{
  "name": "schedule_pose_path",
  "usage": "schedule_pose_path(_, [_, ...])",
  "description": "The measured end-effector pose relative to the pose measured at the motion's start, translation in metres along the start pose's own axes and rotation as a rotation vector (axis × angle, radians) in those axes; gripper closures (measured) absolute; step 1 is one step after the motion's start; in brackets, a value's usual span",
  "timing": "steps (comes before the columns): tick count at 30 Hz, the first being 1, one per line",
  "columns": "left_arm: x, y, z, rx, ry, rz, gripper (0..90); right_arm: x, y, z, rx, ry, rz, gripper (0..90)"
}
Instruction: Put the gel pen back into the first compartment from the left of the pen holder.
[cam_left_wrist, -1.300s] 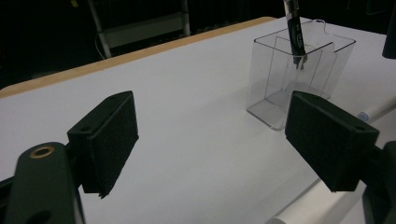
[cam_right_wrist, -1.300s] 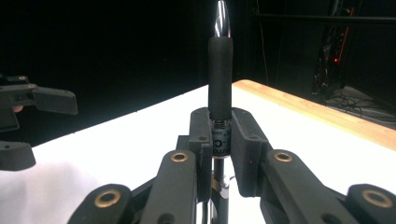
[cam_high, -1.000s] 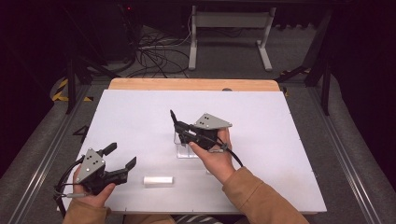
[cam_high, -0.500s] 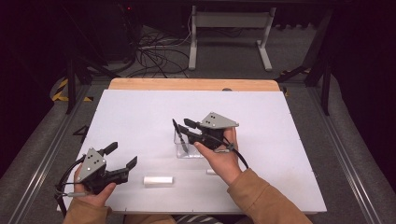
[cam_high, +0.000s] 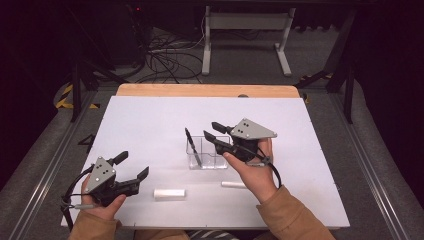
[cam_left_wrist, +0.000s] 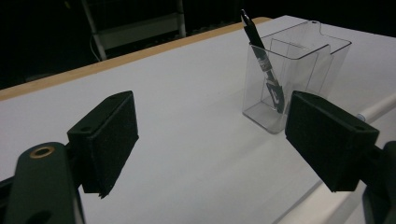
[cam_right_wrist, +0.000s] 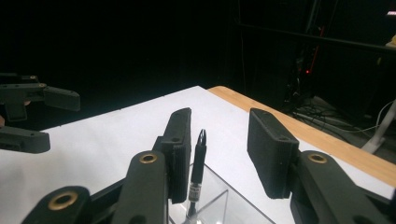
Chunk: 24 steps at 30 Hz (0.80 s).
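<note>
One black pen (cam_high: 193, 146) is seen standing in the clear holder (cam_high: 207, 155), which serves as the landmark here. The pen is in the holder's left compartment as seen from the high view, with its long axis near upright but tilted, its upper end leaning up and away to the left of the holder's rim and its lower end resting on the holder's floor. One holder is counted, with two compartments showing in the high view.

The right gripper (cam_high: 215, 132) is held just above and to the right of the holder, pointing left over it. Its jaws are apart and have just been opening; in the right gripper view the pen's top (cam_right_wrist: 200, 148) is seen between them, close beside the left jaw, and contact cannot be told.

The left gripper (cam_high: 131, 168) is held well to the near left of the holder, its jaws wide apart with nothing between them.

Two white sticks lie flat on the counter (cam_high: 150, 120) on the near side of the holder: a thicker one (cam_high: 169, 193) and a thinner one (cam_high: 234, 184).
</note>
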<state>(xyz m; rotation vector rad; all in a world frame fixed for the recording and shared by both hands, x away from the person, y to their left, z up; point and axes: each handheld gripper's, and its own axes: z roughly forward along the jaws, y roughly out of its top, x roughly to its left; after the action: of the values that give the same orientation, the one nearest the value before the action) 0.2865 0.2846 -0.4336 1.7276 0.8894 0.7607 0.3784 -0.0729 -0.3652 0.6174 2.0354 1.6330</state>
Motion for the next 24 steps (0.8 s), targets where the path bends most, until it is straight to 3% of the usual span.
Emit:
schedule_pose_path(11, [-0.001,0.0,0.001,0.001,-0.007,-0.002,18.0,-0.003,0.0,-0.025,-0.021,-0.002,0.016,60.4])
schedule_pose_path(24, [-0.001,0.002,0.004,-0.001,-0.018,0.004,18.0,-0.007,-0.004,-0.043,-0.005,-0.017,0.009,57.6])
